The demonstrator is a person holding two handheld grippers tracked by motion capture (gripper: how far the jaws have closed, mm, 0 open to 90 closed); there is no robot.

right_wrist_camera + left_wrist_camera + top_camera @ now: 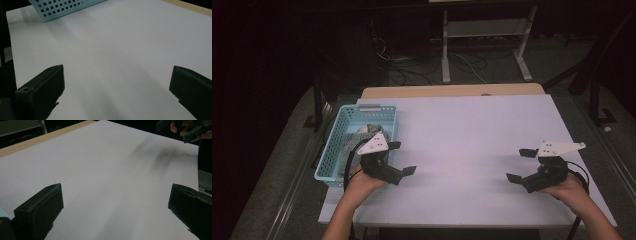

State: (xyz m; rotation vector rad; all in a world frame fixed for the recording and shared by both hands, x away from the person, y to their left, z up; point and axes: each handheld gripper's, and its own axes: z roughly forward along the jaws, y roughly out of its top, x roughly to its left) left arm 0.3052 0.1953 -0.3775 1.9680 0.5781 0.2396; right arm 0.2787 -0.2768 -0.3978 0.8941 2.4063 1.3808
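Basket at the tabletop's left edge, tools near the front.
The basket (337, 145) sits on the tabletop (462, 130) with cloth (369, 132) in it; left tool (402, 157) just beside it, right tool (521, 165) well apart.

1. The left gripper (116, 207) holds its two black jaws wide apart, nothing between them.
2. White table (100, 175) spreads beneath, wooden edge far off.
3. The right gripper (178, 128) sits top right.
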